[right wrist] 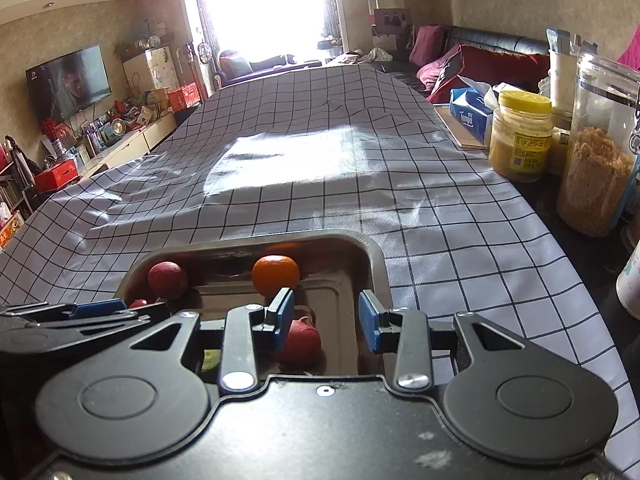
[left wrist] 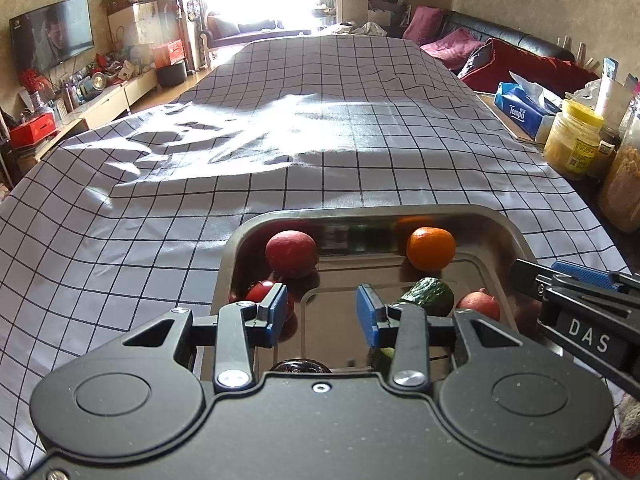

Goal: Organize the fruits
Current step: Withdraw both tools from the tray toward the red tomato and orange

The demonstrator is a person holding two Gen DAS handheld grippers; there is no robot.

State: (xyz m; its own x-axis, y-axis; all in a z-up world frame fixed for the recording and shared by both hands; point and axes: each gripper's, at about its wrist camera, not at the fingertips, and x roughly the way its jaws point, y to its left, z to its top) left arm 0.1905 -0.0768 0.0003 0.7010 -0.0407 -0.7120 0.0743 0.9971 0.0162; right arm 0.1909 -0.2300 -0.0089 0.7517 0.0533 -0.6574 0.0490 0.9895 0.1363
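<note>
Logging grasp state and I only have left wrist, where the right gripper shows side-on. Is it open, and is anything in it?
Observer: The right gripper is open, and there is nothing between its fingers.
Operator: What's it lined up on?
Observer: A red fruit with a small crown lies in the metal tray just below the gap. It is partly hidden behind the gripper's left finger.
Operator: Anything off to the right that I can't see?
Observer: A white cup sits at the right edge of the frame, on the dark surface past the checked cloth.
</note>
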